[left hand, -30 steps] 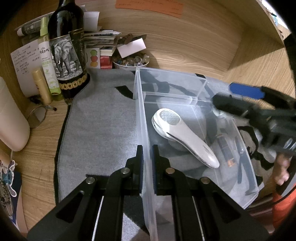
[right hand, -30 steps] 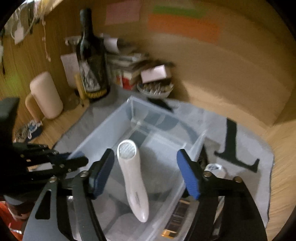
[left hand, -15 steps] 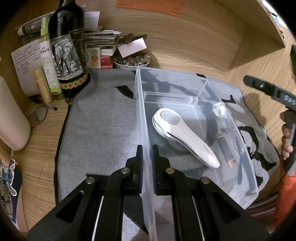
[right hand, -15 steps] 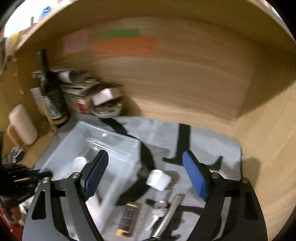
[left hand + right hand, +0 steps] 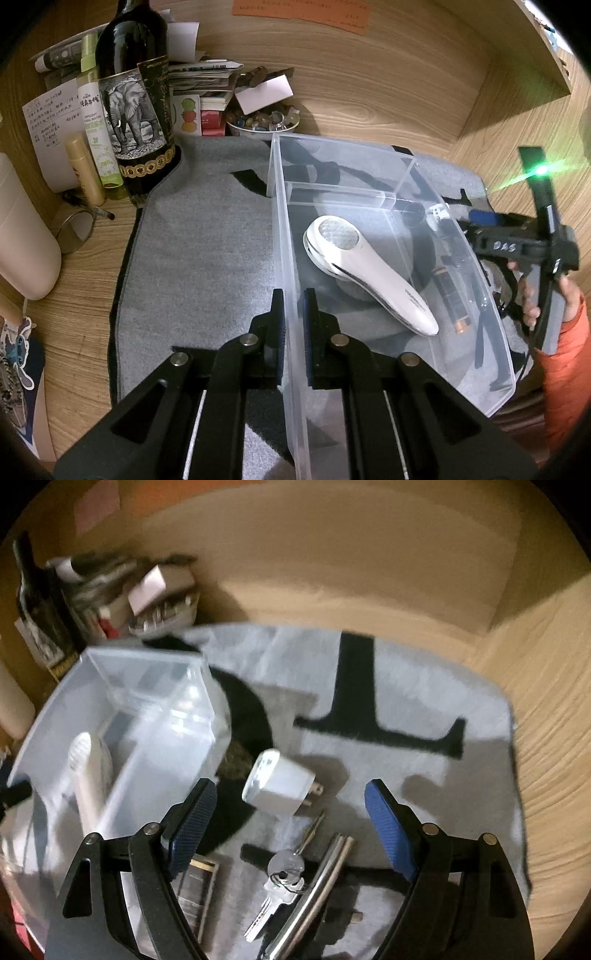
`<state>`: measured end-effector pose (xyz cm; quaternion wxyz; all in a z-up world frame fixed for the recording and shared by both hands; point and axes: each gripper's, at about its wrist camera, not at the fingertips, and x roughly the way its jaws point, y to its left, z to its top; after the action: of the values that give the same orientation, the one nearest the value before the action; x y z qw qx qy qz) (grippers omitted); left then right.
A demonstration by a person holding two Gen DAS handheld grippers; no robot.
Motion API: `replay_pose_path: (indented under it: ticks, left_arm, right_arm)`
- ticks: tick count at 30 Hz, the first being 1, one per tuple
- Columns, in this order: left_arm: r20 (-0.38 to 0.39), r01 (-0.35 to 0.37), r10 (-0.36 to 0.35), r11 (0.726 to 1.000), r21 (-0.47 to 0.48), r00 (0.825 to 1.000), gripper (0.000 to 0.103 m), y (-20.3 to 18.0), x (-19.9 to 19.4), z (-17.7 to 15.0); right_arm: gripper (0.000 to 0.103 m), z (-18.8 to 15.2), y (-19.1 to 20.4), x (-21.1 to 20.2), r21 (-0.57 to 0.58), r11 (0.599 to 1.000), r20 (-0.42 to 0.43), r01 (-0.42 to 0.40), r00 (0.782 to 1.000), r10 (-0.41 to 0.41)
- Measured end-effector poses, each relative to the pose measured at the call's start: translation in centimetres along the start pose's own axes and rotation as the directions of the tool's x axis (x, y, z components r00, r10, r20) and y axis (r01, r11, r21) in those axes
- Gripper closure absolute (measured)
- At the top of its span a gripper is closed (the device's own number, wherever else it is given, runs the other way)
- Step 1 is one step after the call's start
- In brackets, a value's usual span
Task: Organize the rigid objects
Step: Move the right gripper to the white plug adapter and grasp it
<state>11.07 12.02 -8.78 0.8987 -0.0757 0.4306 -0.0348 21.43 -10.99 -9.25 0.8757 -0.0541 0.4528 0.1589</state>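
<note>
My left gripper (image 5: 293, 306) is shut on the left wall of a clear plastic bin (image 5: 343, 146) standing on a grey mat. Inside the bin lies a white handheld device (image 5: 365, 269), also seen in the right wrist view (image 5: 88, 775). Right of the bin, my right gripper (image 5: 291, 786) hangs open above the mat, nothing between its blue pads (image 5: 388, 834). Just beyond them lies a white charger plug (image 5: 277, 790). Under the gripper are a bunch of keys (image 5: 284, 878), a shiny metal bar (image 5: 317, 886) and a dark tube with a gold end (image 5: 195, 890).
A dark wine bottle (image 5: 136, 96), a green spray bottle (image 5: 96, 122), a gold tube (image 5: 85, 170), stacked papers and a bowl of pebbles (image 5: 262, 120) crowd the back left. Wooden walls enclose the desk at the back and right. A hand in an orange sleeve (image 5: 561, 354) holds the right gripper.
The right gripper swung from above the bin to the mat on its right, dropped lower, and its jaws widened. The left gripper kept its hold on the bin wall.
</note>
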Motion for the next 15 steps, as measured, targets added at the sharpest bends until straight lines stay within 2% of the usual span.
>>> replay_pose_path:
  ticks: [4, 10, 12, 14, 15]
  left_arm:
    - [0.0, -0.001, 0.001, 1.0, 0.001, 1.0, 0.096, 0.0, 0.0, 0.0]
    - [0.001, -0.001, 0.001, 1.0, 0.001, 1.0, 0.095, 0.0, 0.0, -0.1]
    - [0.001, 0.0, 0.0, 1.0, 0.001, 1.0, 0.096, 0.0, -0.1, -0.1]
    - [0.001, -0.001, 0.001, 1.0, 0.002, 1.0, 0.096, -0.1, -0.1, -0.1]
    - [0.0, -0.001, 0.001, 1.0, 0.002, 1.0, 0.096, 0.0, 0.0, -0.1]
  right_arm:
    - [0.023, -0.3, -0.3, 1.7, -0.001, 1.0, -0.048, -0.004, 0.999, 0.004]
    - [0.025, 0.1, -0.7, 2.6, -0.005, 1.0, -0.055, 0.003, 0.998, -0.004]
    - [0.035, 0.3, -0.6, 2.9, -0.005, 1.0, -0.055, 0.001, 0.999, -0.002]
    - [0.05, 0.3, -0.7, 3.2, -0.003, 1.0, -0.064, -0.022, 0.998, 0.022]
    - [0.051, 0.3, -0.6, 3.4, 0.0, 0.999, -0.07, -0.035, 0.997, 0.035]
